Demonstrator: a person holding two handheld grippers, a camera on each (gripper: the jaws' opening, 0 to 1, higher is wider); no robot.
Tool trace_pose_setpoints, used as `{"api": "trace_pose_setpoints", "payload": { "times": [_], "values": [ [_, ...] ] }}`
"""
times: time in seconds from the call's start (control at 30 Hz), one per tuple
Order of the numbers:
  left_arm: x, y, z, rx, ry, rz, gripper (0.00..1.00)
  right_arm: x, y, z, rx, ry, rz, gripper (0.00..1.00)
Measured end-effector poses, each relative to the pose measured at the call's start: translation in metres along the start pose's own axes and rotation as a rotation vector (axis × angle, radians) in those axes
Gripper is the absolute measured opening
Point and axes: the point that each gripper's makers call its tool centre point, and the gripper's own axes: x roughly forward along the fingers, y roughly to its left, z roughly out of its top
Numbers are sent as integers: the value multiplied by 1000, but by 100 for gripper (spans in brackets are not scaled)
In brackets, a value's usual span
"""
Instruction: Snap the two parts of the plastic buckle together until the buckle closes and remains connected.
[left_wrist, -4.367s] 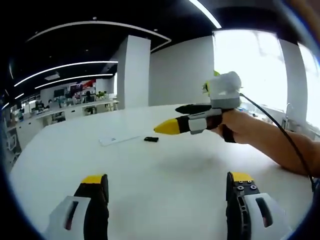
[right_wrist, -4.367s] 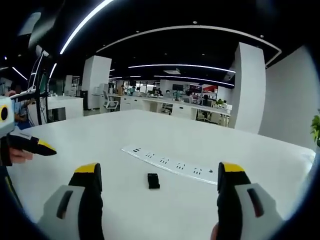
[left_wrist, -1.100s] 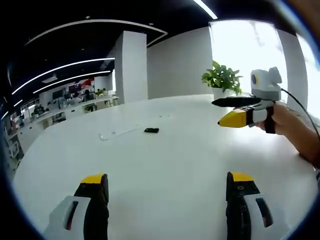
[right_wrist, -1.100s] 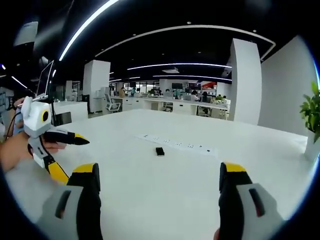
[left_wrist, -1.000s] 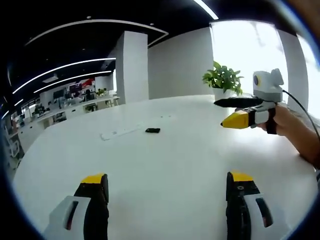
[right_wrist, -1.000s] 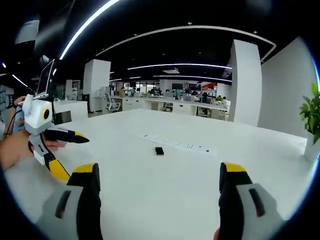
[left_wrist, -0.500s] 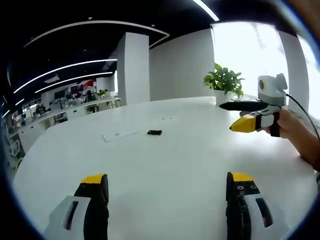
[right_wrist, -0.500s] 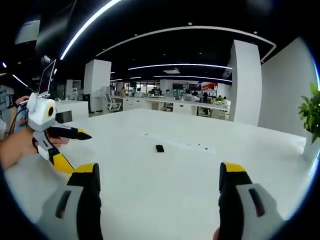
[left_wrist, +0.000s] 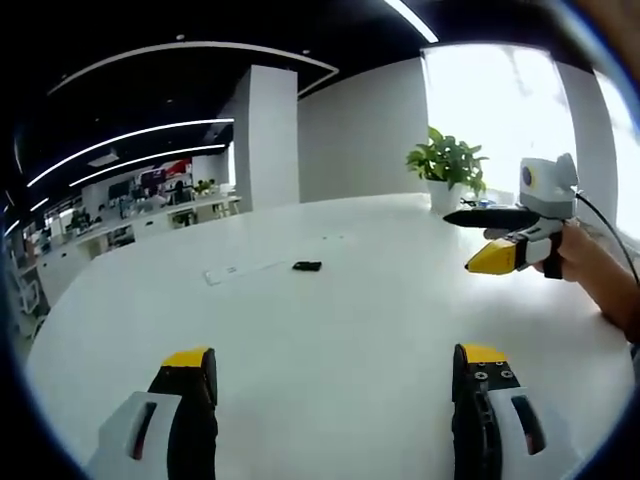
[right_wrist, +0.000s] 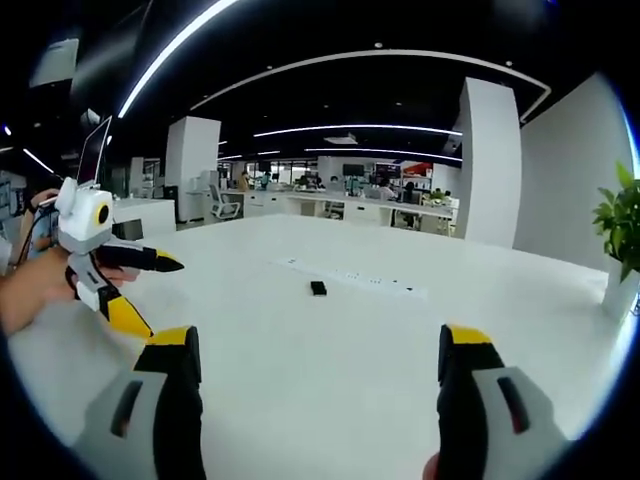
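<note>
the buckle (left_wrist: 307, 266) (right_wrist: 318, 288) lies on the white table (left_wrist: 330, 330) (right_wrist: 330, 340), just beside the power strip (left_wrist: 240, 270) (right_wrist: 350, 277) set into it. well short of the buckle, the left gripper (left_wrist: 333, 405) (right_wrist: 135, 290) and right gripper (right_wrist: 313, 405) (left_wrist: 480, 240) hover with fingers spread wide, grasping nothing. a potted plant (left_wrist: 446, 168) stands far beyond the strip.

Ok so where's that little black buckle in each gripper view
Left gripper view: the buckle lies on the white table, left of centre, far beyond the open left gripper.
Right gripper view: the buckle is near centre.
Shared landmark: the white power strip lies beside it.
</note>
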Motion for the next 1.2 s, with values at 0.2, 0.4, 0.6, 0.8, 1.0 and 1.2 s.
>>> {"api": "trace_pose_setpoints", "payload": {
  "times": [0.2, 0.4, 0.6, 0.8, 1.0, 1.2],
  "values": [
    [-4, -3, -8, 1, 12, -2, 99, -1, 0, 2, 1, -7, -4, 99],
    [-7, 2, -7, -14, 3, 10, 99, -9, 6, -1, -4, -6, 2, 100],
    [-4, 3, -6, -22, 4, 3, 99, -13, 4, -2, 6, -9, -2, 100],
    [2, 17, -5, -38, 9, 6, 99, -13, 0, -5, 2, 4, -13, 100],
    [3, 26, -3, -38, 5, 34, 99, -16, -4, -7, 25, 1, -20, 100],
    [2, 24, -4, -41, 11, 31, 95, -21, -2, -10, 25, 4, -13, 100]
  ]
}}
